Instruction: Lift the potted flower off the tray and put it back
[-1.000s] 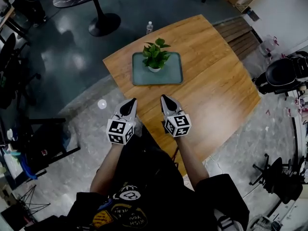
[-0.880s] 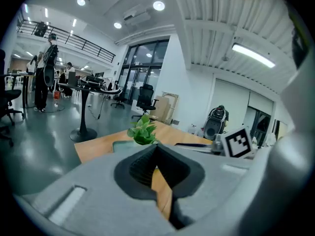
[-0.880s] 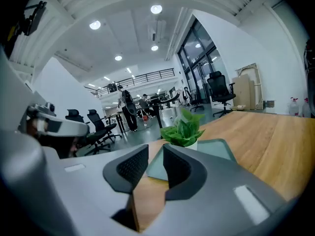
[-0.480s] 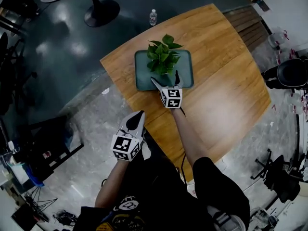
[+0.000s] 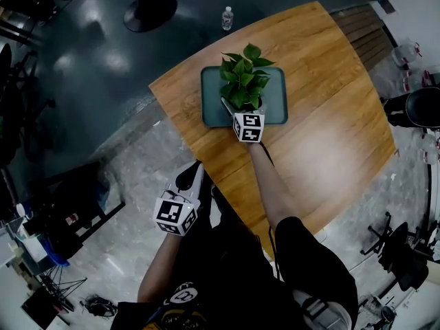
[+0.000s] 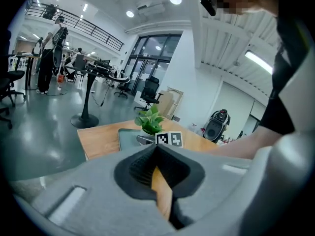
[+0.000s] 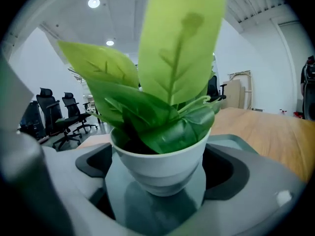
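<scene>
A leafy green plant (image 5: 244, 81) in a white pot (image 7: 160, 166) stands on a grey-green tray (image 5: 275, 105) on the wooden table (image 5: 323, 136). My right gripper (image 5: 242, 105) reaches onto the tray. Its jaws have just been opening, and they now stand wide on either side of the pot without visibly pressing it. Leaves fill the upper right gripper view. My left gripper (image 5: 194, 174) hangs shut off the table's near edge, above the person's lap, holding nothing. In the left gripper view the plant (image 6: 150, 119) shows beyond its jaws.
A water bottle (image 5: 227, 18) stands on the floor past the table's far edge. A pedestal table base (image 5: 148, 5) sits at the upper left. Black equipment (image 5: 419, 108) lies to the right, and office chairs (image 7: 49, 117) stand in the background.
My right gripper travelled forward from the lap to the tray and opened around the pot. My left gripper dropped back and down toward the lap.
</scene>
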